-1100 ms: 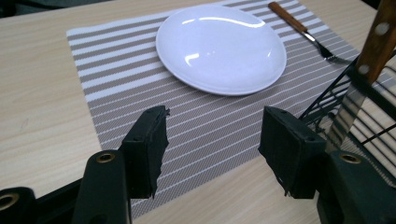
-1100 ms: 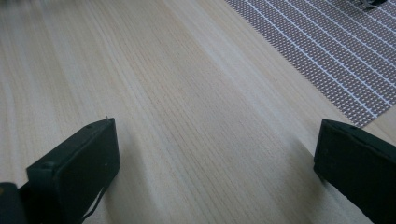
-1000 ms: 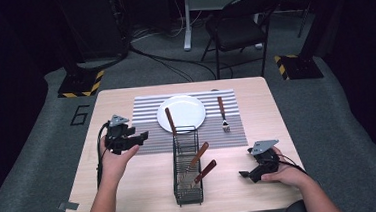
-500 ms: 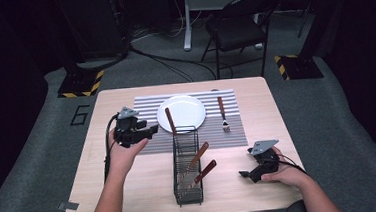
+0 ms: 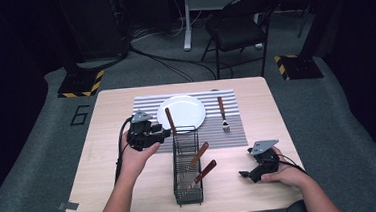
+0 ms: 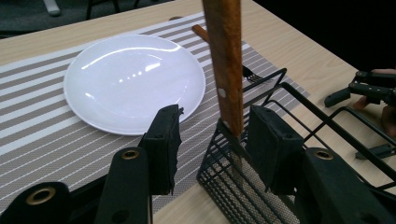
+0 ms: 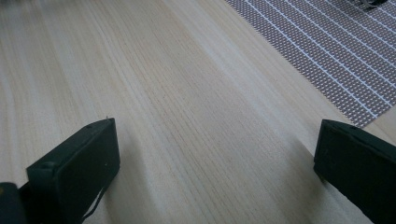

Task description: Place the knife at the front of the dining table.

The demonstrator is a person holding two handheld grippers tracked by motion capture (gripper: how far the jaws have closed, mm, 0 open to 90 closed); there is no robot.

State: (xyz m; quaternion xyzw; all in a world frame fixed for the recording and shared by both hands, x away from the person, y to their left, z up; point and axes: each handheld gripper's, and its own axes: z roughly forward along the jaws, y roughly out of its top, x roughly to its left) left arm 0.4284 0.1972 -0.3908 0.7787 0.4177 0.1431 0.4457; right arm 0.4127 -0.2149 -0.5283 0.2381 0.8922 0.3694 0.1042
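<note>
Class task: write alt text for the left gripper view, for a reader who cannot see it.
The left gripper has its two black jaws around an upright wooden-handled utensil standing in a black wire caddy, with a gap still visible on the left side. Behind sits a white plate on a striped placemat on a wooden table.

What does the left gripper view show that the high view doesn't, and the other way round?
Left gripper view: a gap between the left pad of the left tongs and the upright wooden handle that stands between the jaws, which have just been closing. High view: two more utensils leaning in the rack, and the chair beyond the table. Both: white plate, striped mat, handle, rack, right tongs.
</note>
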